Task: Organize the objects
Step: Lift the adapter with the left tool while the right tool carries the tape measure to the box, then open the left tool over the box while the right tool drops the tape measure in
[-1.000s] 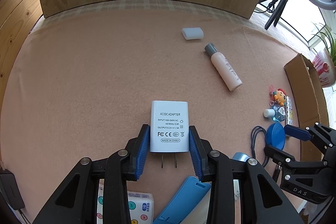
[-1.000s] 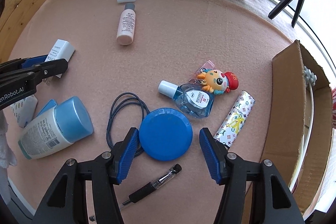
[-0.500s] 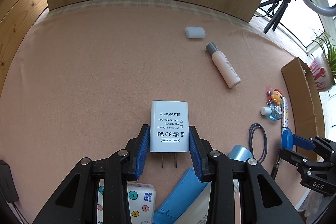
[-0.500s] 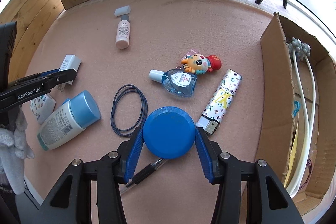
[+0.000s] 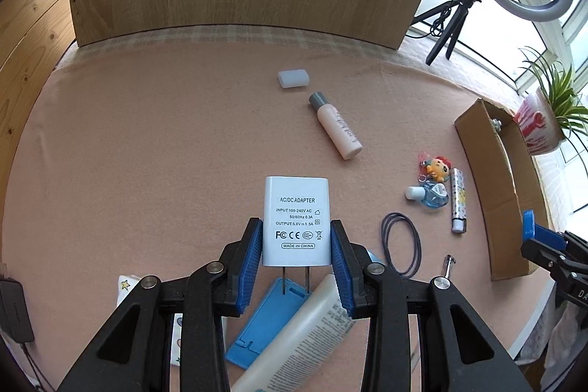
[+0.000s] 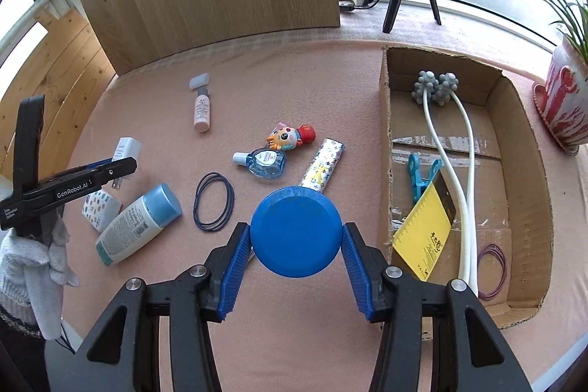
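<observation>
A white AC/DC adapter (image 5: 296, 208) hangs above the pink mat, prongs toward the camera, with my left gripper (image 5: 296, 226) shut on its sides. In the right wrist view that same left gripper (image 6: 110, 168) is at the left, the adapter (image 6: 126, 147) sticking out past its tips. My right gripper (image 6: 295, 234) is shut on a round blue disc (image 6: 294, 230), held in the air just left of the open cardboard box (image 6: 386, 120). The left wrist view shows the right gripper (image 5: 544, 241) at the right edge beside the box (image 5: 492, 179).
On the mat lie a lotion bottle (image 6: 136, 226), a dark hair-tie loop (image 6: 214, 201), a small blue bottle (image 6: 266, 163), a toy keychain (image 6: 290, 136), a patterned tube (image 6: 323, 168) and a pink bottle (image 6: 201, 111). The box holds a massager (image 6: 435, 87), a yellow ruler (image 6: 422, 234) and a clip (image 6: 419, 175).
My right gripper closed on the blue disc, lifted it off the mat and carried it toward the box. My left gripper rose a little with the adapter.
</observation>
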Motion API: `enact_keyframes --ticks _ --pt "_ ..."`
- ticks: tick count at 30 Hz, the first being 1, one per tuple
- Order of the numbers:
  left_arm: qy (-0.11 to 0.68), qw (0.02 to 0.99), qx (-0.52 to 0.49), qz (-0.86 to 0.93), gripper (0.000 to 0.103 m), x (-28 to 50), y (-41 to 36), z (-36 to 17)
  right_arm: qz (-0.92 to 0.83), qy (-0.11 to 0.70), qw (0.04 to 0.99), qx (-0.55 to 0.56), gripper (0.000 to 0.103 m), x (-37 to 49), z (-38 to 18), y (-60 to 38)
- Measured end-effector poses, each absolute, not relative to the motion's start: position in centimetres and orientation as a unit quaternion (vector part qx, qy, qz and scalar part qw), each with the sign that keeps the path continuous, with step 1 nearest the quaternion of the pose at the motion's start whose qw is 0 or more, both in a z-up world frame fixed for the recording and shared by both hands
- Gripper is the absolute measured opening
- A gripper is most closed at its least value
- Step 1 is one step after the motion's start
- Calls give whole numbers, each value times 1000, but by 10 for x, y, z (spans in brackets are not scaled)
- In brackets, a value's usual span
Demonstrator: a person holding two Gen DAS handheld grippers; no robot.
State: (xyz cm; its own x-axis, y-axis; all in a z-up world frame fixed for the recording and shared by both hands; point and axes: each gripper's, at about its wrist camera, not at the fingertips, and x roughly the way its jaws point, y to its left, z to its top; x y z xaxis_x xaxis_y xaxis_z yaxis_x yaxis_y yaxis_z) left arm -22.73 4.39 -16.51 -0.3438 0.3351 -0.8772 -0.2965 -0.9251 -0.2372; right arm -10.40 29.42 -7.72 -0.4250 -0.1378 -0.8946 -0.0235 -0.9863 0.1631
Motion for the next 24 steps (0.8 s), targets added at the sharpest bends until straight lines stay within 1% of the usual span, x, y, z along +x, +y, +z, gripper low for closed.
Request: enact_keyframes --ticks 5,12,18,24 --pt "-6 225 -531 817 39 -213 78 -153 -847 -83 12 525 46 -89 -66 324" --pt "6 278 -518 809 39 -197 152 -139 -854 -84 -29 513 46 -74 -58 372" --pt "24 325 -500 802 39 -184 223 -120 -851 -91 -50 514 46 -68 -63 407" --pt "43 357 -495 791 39 -171 285 -115 -846 -99 -56 521 46 -65 -74 428"
